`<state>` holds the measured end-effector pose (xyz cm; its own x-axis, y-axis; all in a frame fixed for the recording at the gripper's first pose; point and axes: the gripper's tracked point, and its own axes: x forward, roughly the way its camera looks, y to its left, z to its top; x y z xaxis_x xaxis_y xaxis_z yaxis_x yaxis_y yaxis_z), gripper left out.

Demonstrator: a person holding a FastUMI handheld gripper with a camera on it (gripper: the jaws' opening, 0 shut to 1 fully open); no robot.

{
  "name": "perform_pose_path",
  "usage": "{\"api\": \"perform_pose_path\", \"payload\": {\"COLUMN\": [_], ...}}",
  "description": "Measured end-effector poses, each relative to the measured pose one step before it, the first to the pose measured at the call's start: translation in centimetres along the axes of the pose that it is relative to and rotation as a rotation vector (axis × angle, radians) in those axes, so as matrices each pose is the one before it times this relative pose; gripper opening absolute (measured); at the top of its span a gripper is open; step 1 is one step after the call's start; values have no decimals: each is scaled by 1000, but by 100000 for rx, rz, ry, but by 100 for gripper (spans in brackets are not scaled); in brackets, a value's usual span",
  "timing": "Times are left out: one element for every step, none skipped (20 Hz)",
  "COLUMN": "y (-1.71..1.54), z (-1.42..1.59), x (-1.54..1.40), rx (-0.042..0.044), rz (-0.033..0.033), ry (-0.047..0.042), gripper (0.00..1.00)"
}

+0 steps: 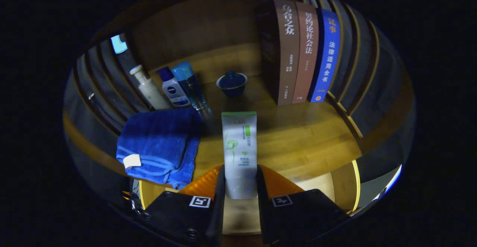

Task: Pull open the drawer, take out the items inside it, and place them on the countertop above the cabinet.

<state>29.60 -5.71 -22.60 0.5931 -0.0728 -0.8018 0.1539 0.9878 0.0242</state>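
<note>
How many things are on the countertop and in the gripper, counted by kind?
Books: 3
Bottles: 3
Lidded cup: 1
Folded blue towel: 1
Tube, gripped at its lower end between both fingers of the gripper: 1
Total: 9
</note>
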Motion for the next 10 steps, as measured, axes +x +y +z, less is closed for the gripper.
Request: {"api": "perform_pose_path", "payload": {"y": [156,451,63,-101,71,103,-97,45,56,-25], "z": [342,-24,-170,-170,-395,576,271,137,143,156], "x": [1005,569,835,746,638,405,393,-159,488,-243], "rx": [-2616,-1592,-472,165,550,303,451,787,1008,937], "rz": [-268,160,-578,-501,139,468,-463,531,489,195], "ry": [172,969,1319,1631,2348,-2929,358,412,-822,330], "gripper": [44,44,44,44,44,44,45,45,45,45]}}
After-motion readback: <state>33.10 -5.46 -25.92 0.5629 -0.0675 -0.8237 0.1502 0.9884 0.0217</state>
